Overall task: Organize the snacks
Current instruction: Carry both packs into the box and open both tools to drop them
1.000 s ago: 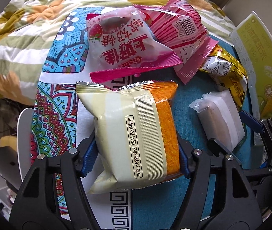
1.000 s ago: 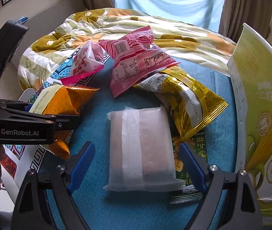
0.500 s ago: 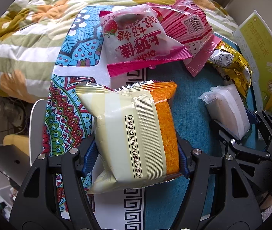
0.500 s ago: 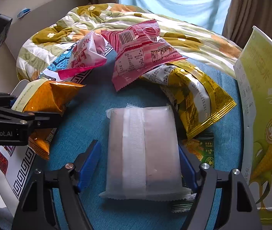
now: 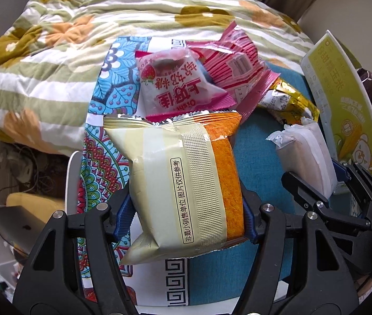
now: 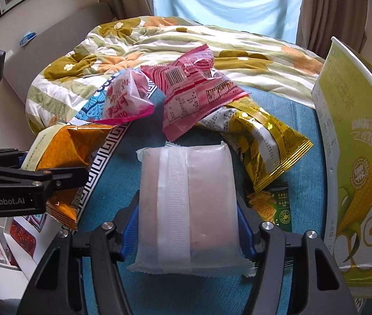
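Note:
My left gripper (image 5: 186,220) is shut on a cream and orange snack packet (image 5: 186,181) and holds it above the patterned cloth (image 5: 102,168). My right gripper (image 6: 187,229) is shut on a frosted white snack packet (image 6: 188,204), lifted off the teal surface (image 6: 304,183); that packet also shows in the left wrist view (image 5: 306,157). Ahead lie a strawberry packet (image 5: 175,89), a pink packet (image 6: 194,102), a gold packet (image 6: 262,141) and a small green packet (image 6: 272,204). The left gripper with its orange packet (image 6: 65,152) shows at the left of the right wrist view.
A tall yellow-green corn box (image 6: 356,170) stands at the right edge. A floral striped quilt (image 6: 212,44) covers the bed behind the snacks. A white board edge (image 5: 72,178) and floor clutter lie to the left.
The right gripper closed on the white packet and lifted it. The left gripper pulled back and up with the orange packet still held.

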A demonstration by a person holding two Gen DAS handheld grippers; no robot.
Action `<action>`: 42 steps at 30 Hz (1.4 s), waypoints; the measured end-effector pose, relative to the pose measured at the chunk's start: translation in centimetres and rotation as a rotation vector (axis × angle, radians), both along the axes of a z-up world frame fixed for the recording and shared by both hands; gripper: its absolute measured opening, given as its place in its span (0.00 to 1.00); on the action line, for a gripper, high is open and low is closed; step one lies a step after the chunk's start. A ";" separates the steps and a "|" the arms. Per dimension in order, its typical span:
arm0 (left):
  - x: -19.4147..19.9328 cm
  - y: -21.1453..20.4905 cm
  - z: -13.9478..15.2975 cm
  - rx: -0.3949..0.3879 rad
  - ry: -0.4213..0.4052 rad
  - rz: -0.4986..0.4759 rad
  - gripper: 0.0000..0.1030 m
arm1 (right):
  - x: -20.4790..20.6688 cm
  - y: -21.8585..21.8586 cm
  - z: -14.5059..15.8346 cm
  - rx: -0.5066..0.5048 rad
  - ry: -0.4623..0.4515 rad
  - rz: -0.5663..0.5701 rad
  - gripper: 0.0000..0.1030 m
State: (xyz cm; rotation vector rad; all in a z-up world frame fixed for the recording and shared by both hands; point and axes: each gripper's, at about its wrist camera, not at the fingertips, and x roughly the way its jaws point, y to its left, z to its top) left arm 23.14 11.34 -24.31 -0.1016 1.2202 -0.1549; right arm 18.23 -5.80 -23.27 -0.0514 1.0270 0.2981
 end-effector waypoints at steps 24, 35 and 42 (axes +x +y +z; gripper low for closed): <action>1.1 -22.3 15.5 -0.141 -0.254 -0.266 0.61 | -5.8 -17.8 15.8 0.056 -0.212 -0.338 0.56; 2.5 -34.1 12.4 -0.090 -0.198 -0.302 0.61 | -6.1 -27.8 17.1 0.058 -0.231 -0.376 0.56; 1.4 -35.0 10.4 -0.018 -0.169 -0.244 0.97 | -4.6 -30.9 16.0 0.079 -0.194 -0.315 0.56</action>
